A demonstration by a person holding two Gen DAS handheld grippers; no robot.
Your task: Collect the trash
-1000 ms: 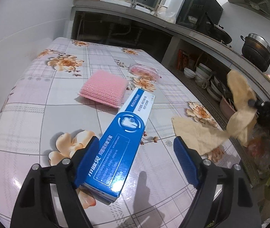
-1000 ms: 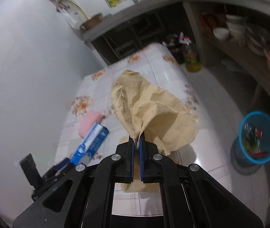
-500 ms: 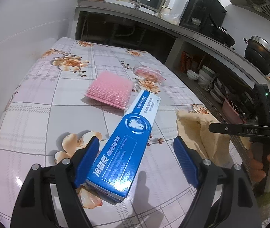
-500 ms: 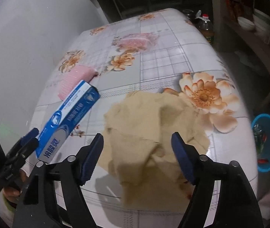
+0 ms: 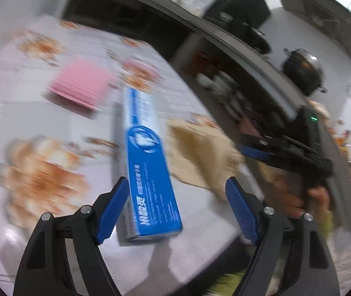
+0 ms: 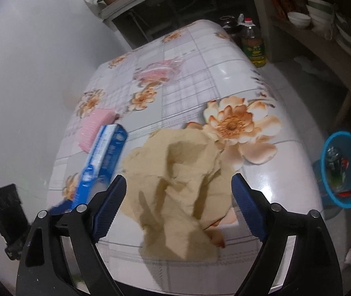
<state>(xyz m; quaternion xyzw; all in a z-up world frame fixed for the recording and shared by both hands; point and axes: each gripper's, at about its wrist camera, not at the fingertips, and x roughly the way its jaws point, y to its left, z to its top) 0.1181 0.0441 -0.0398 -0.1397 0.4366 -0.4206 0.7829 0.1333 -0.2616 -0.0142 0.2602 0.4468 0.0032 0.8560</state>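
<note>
A crumpled beige cloth (image 6: 187, 153) lies on the floral table (image 6: 200, 79) near its front edge. My right gripper (image 6: 179, 180) hovers just over the cloth, jaws opening wide, pads clear of it on both sides. A long blue toothpaste box (image 5: 148, 162) lies flat on the table between the fingers of my left gripper (image 5: 176, 185), close to the left finger; that gripper is open and the view is motion-blurred. The box (image 6: 103, 153) lies left of the cloth (image 5: 200, 148). A hand (image 5: 316, 197) grips the right tool.
A pink scrub pad (image 6: 93, 125) and a pink packet (image 6: 158, 70) lie farther back on the table. On the floor to the right stands a blue bin (image 6: 343, 134) holding trash. An oil bottle (image 6: 253, 44) stands beyond the table; shelves with bowls (image 6: 299, 18) run along the right.
The right gripper went from shut on the hanging cloth to wide apart; the cloth dropped onto the table and the gripper sank toward it. The left view swung, box still between its fingers.
</note>
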